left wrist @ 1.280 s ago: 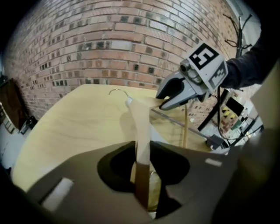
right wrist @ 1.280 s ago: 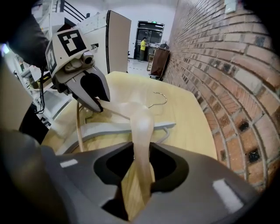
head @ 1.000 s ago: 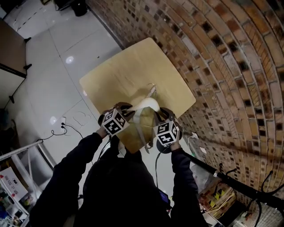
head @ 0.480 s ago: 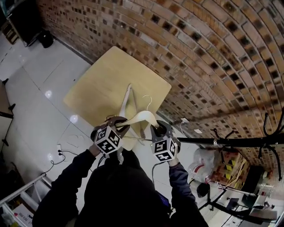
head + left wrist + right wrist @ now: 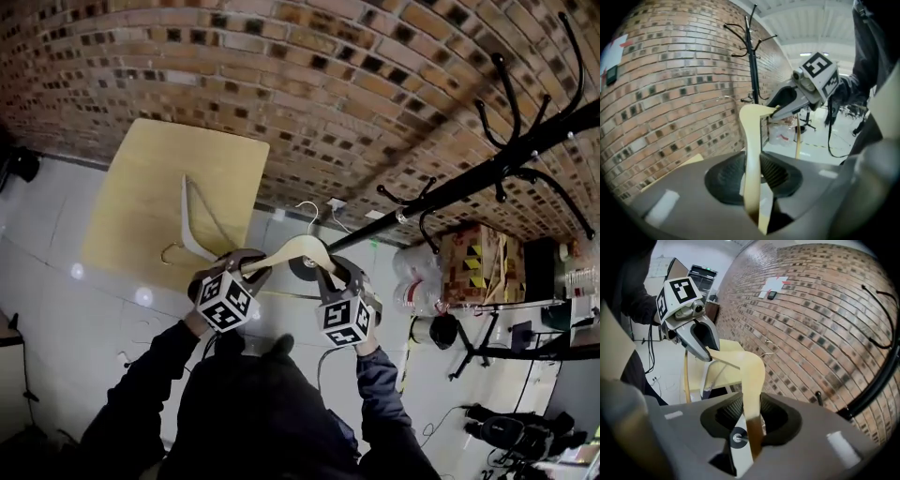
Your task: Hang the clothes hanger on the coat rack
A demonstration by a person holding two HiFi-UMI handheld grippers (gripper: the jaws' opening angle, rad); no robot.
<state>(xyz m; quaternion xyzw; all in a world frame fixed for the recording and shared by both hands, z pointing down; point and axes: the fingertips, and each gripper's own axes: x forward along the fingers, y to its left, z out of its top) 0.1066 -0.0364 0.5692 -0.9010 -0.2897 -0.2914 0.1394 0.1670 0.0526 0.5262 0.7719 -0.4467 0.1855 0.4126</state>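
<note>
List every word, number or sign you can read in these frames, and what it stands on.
No readable words or numbers anywhere.
The sheet on the brick wall: too small to read.
The cardboard box: stripes, any print blurred.
The cubes on left gripper and right gripper: square patterns, no letters.

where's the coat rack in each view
head view: coat rack at upper right, black pole slanting from centre to the right edge, hooks near the top corner.
left gripper view: coat rack at top centre, upright, hooks at its top.
right gripper view: coat rack at the right edge, only a curved stretch of pole.
shared landmark: the brick wall behind it in all three.
</note>
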